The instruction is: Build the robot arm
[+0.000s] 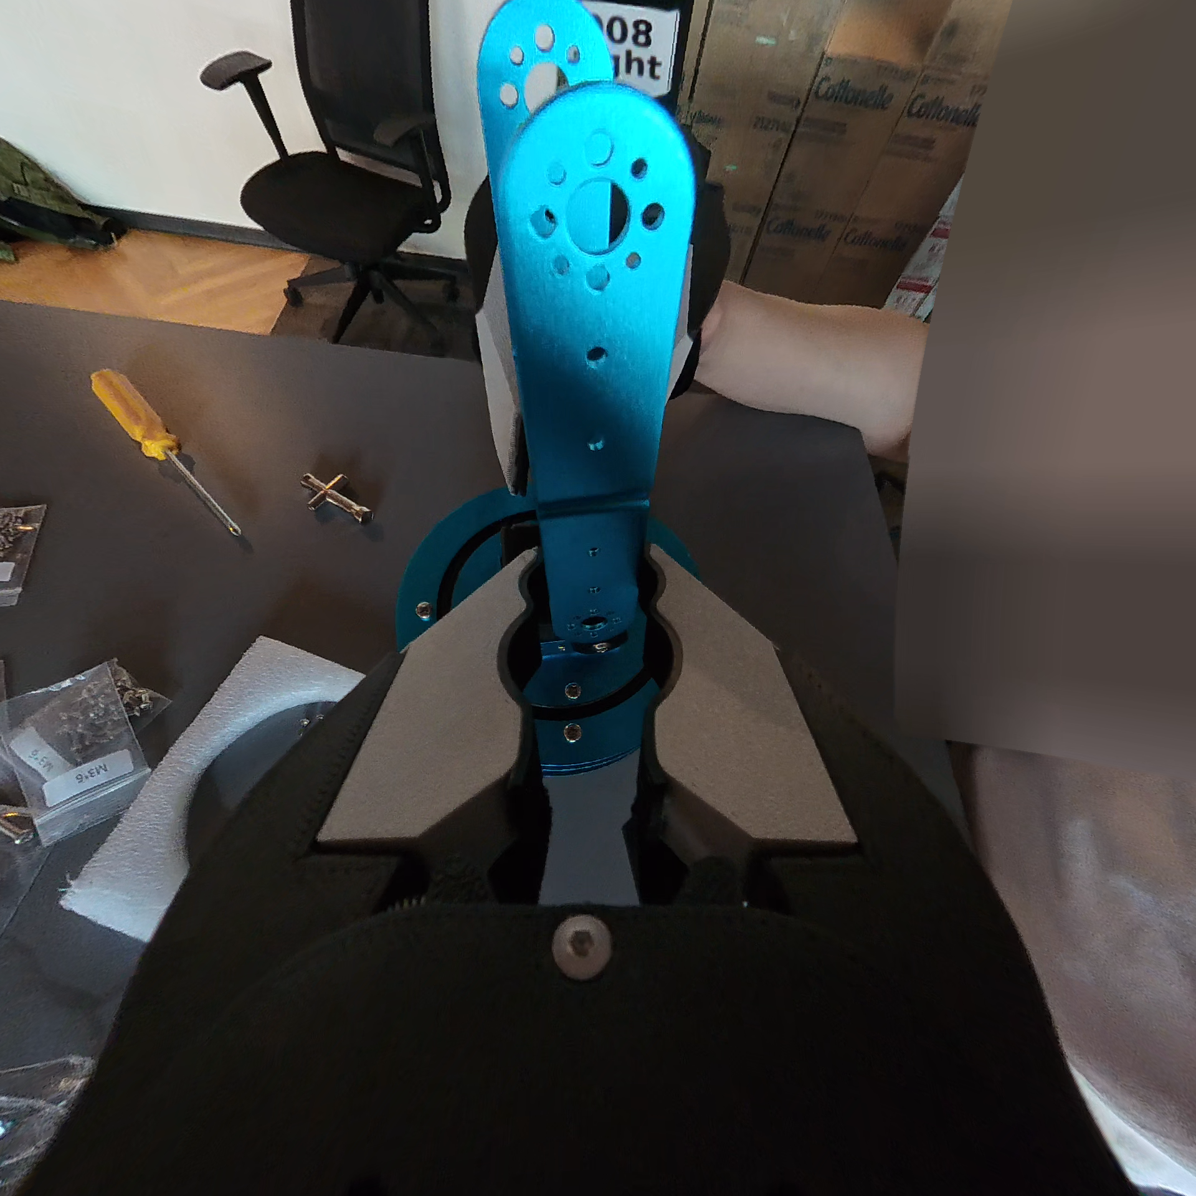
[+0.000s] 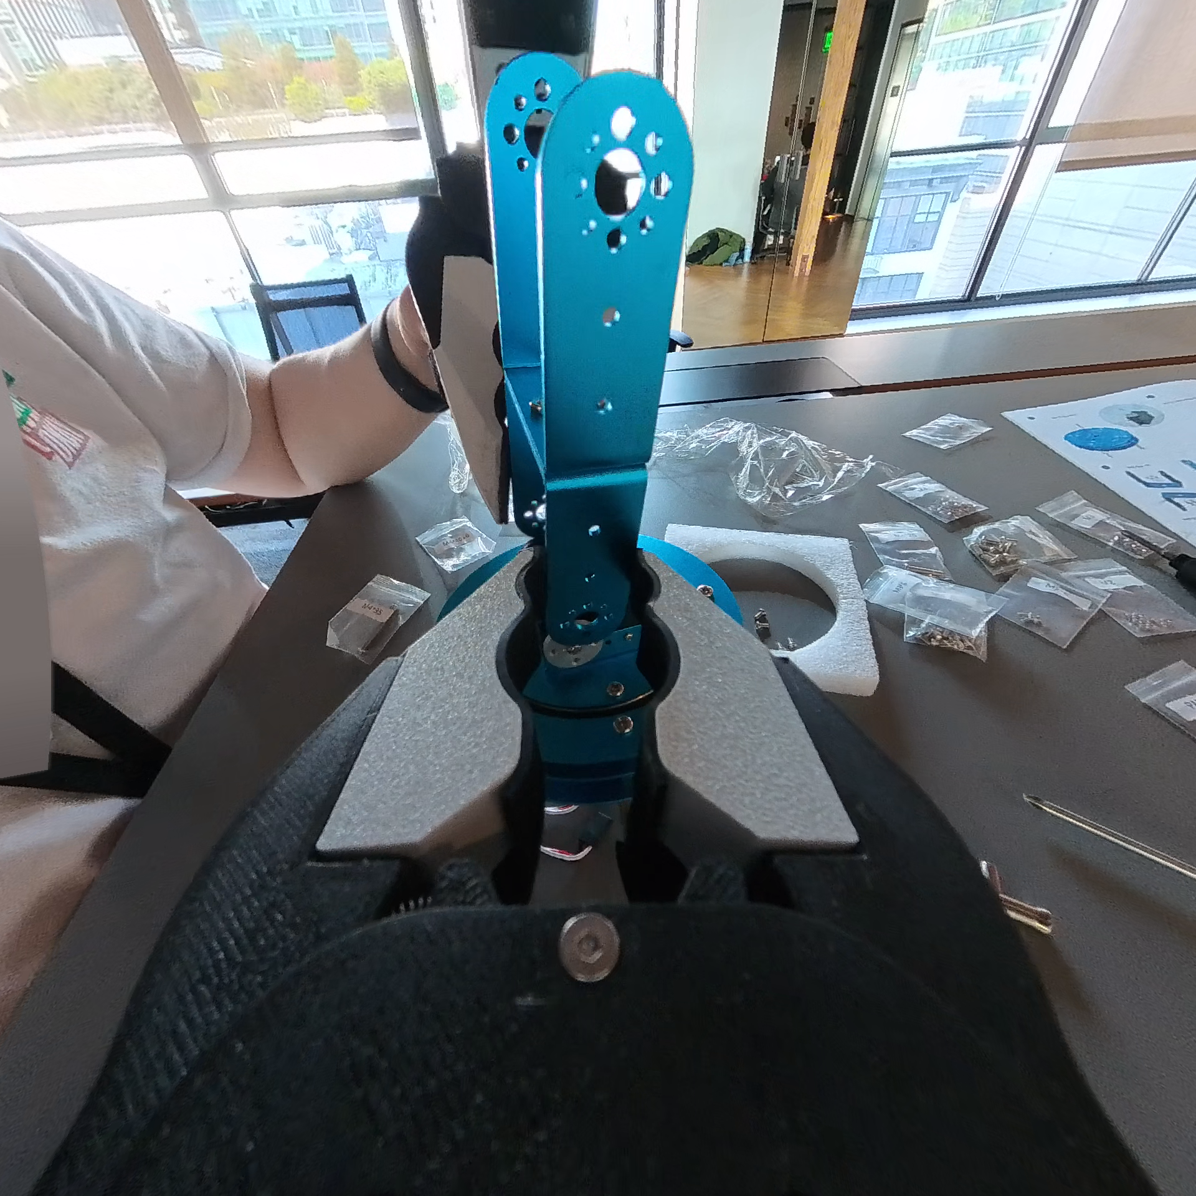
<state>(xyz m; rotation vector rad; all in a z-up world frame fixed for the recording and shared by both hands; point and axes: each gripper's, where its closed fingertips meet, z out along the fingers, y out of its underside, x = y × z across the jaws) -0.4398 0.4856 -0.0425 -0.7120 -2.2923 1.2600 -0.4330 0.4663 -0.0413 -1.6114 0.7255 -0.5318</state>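
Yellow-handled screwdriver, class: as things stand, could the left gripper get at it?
Probably not at once. The left gripper is shut on the blue bracket, so its fingers are occupied. The yellow-handled screwdriver lies in the open on the table, with nothing over it.

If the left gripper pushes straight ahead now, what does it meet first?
The left gripper already has the blue bracket between its fingertips. Straight on, it would probably meet the right gripper just behind the bracket; the depth between them is unclear.
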